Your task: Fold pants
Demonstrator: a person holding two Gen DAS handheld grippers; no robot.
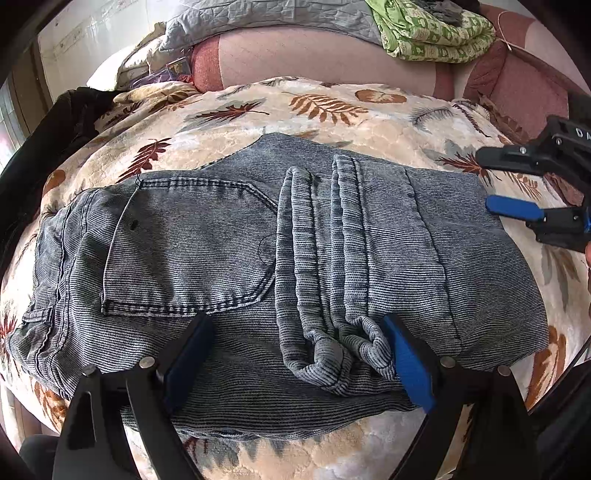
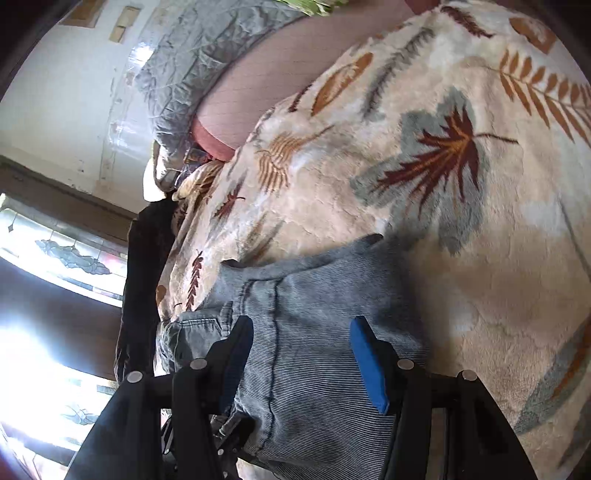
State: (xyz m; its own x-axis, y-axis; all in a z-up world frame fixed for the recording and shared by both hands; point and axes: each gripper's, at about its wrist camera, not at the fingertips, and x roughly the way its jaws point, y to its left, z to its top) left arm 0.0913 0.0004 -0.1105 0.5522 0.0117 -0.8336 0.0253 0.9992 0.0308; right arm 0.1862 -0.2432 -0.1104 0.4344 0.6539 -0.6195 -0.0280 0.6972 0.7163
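Grey denim pants (image 1: pixel 258 266) lie folded into a compact stack on the leaf-print blanket (image 1: pixel 332 110), middle of the bed, back pocket up, leg hems doubled over on top. Left gripper (image 1: pixel 299 354) at near edge of stack, jaws apart, holding nothing. Right gripper (image 1: pixel 517 184) at stack's right edge, jaws apart, empty. Green patterned bedding (image 1: pixel 436 33) at far edge

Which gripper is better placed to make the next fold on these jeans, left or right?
Probably the left gripper. Its open fingers hang right over the near edge of the folded grey-blue corduroy jeans, beside the leg hems. The right gripper, also open, is off the jeans' far right edge, above the leaf-patterned fleece blanket.
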